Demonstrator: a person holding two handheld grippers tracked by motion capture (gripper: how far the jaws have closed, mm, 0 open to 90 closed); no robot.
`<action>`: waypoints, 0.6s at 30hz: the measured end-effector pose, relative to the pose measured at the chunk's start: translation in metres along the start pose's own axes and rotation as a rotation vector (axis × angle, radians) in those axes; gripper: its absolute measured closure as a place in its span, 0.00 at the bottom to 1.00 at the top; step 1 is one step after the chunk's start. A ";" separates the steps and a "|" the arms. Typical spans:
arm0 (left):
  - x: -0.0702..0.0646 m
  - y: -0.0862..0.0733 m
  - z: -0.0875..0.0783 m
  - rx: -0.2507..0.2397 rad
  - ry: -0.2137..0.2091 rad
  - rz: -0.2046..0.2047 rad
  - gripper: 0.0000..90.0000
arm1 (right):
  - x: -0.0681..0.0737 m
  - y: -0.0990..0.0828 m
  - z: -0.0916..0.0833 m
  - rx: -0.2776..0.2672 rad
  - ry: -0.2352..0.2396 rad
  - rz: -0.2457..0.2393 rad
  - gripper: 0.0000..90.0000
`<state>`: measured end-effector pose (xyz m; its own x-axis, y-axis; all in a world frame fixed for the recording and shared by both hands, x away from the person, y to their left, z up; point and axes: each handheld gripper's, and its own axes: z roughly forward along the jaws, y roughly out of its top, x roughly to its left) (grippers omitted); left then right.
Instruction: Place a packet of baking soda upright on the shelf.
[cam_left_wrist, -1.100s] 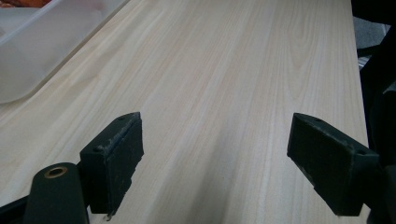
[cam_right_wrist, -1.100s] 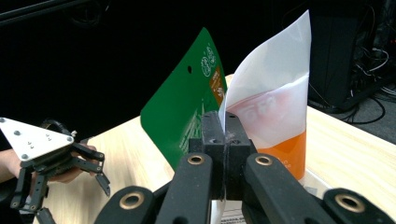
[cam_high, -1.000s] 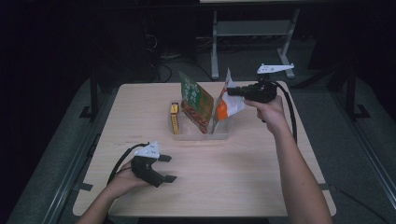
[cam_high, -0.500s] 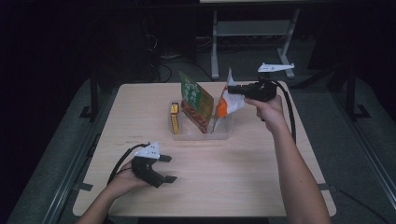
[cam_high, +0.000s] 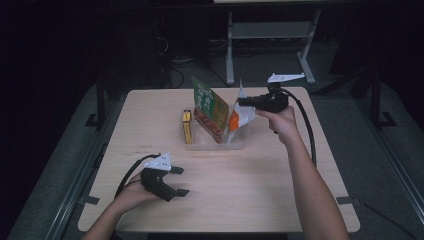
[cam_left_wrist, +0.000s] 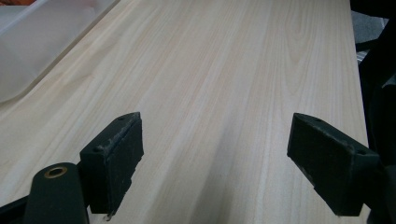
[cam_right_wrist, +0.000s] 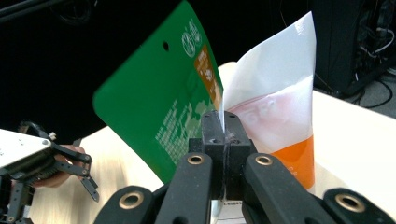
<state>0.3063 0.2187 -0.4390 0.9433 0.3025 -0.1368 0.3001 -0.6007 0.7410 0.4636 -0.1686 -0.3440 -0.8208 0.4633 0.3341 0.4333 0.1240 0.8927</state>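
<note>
My right gripper (cam_high: 242, 102) is shut on the side edge of a white and orange pouch (cam_high: 239, 117), holding it upright over the right part of a clear plastic tray (cam_high: 239, 145). In the right gripper view the jaws (cam_right_wrist: 224, 127) pinch the pouch's (cam_right_wrist: 280, 116) white edge. A green pouch (cam_high: 210, 107) leans in the tray just left of it, also in the right gripper view (cam_right_wrist: 159, 102). A small yellow box (cam_high: 187, 126) stands at the tray's left end. My left gripper (cam_high: 180, 181) rests open on the table at the front left, nothing between its jaws (cam_left_wrist: 219, 154).
The wooden table (cam_high: 260, 190) has bare room in front of the tray and to its right. A corner of the clear tray (cam_left_wrist: 37, 46) lies far left of my left gripper. Dark floor, cables and a metal stand (cam_high: 270, 35) sit behind the table.
</note>
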 end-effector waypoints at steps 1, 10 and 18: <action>0.000 0.000 0.000 0.005 0.000 0.003 0.20 | 0.000 -0.003 0.001 0.006 -0.001 0.016 1.00; 0.000 0.000 0.003 0.017 -0.005 0.002 0.20 | -0.009 -0.011 0.002 -0.011 -0.015 0.041 1.00; 0.000 -0.001 0.003 0.013 -0.005 -0.006 0.20 | -0.005 -0.007 0.000 -0.009 -0.037 0.023 0.83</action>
<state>0.3060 0.2170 -0.4416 0.9421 0.3023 -0.1449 0.3077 -0.6081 0.7318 0.4649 -0.1719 -0.3521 -0.7960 0.4985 0.3434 0.4485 0.1047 0.8876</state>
